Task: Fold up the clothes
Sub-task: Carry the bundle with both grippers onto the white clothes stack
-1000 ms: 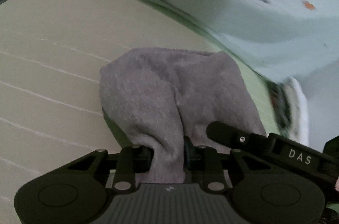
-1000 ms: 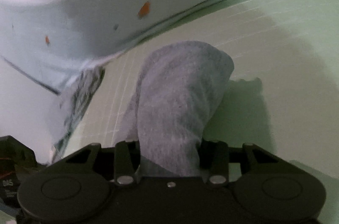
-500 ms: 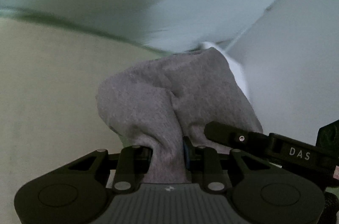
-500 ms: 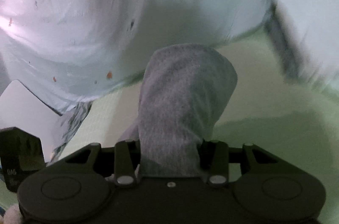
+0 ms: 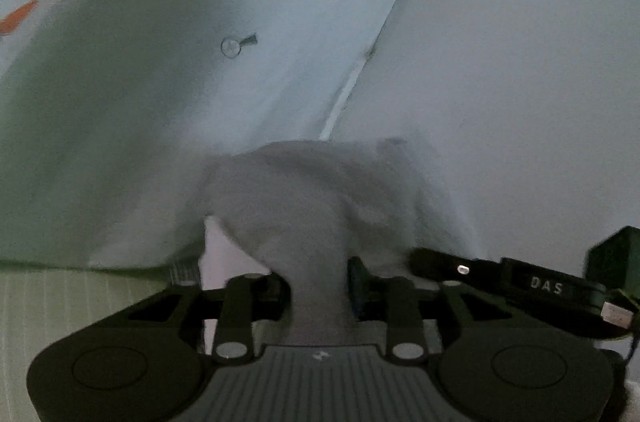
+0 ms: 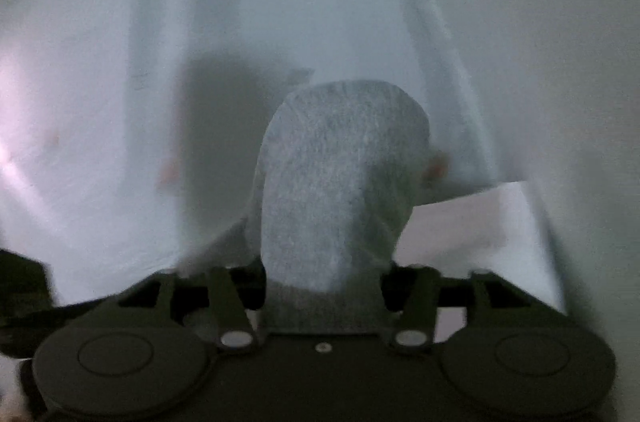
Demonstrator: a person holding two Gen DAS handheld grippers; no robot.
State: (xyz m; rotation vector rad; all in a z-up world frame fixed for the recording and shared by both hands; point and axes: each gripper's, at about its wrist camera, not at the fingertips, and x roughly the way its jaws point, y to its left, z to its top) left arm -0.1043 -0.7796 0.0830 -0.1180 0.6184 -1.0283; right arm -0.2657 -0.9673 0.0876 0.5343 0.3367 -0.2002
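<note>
We find the left gripper [image 5: 318, 288] with a bunch of grey cloth [image 5: 320, 198] between its jaws. The jaws are opening; the cloth fills the gap and the pads appear to touch it on both sides, so we judge the grip is only just easing. The cloth rises from the jaws and flops forward, a corner gathered so the piece can be carried, as we read it. Low at the left of this view lies a pale green striped surface [image 5: 80, 302]; whether it is a bed or a mat we cannot tell. Behind stands a pale blue sheet [image 5: 248, 2] with small orange marks, and to its right a plain wall [image 5: 520, 82]. The seam between them runs close behind the cloth, so room ahead is short.

The right gripper [image 6: 322, 288] holds a second bunch of the cloth [image 6: 340, 174], standing up and rounded over. Its jaws are opening too, with cloth filling the gap edge to edge. A white slab [image 6: 480, 222] lies just right of the bunch; blur hides what it is. We judge both grips are letting go together, and the cloth could slump unevenly if one side frees first.
</note>
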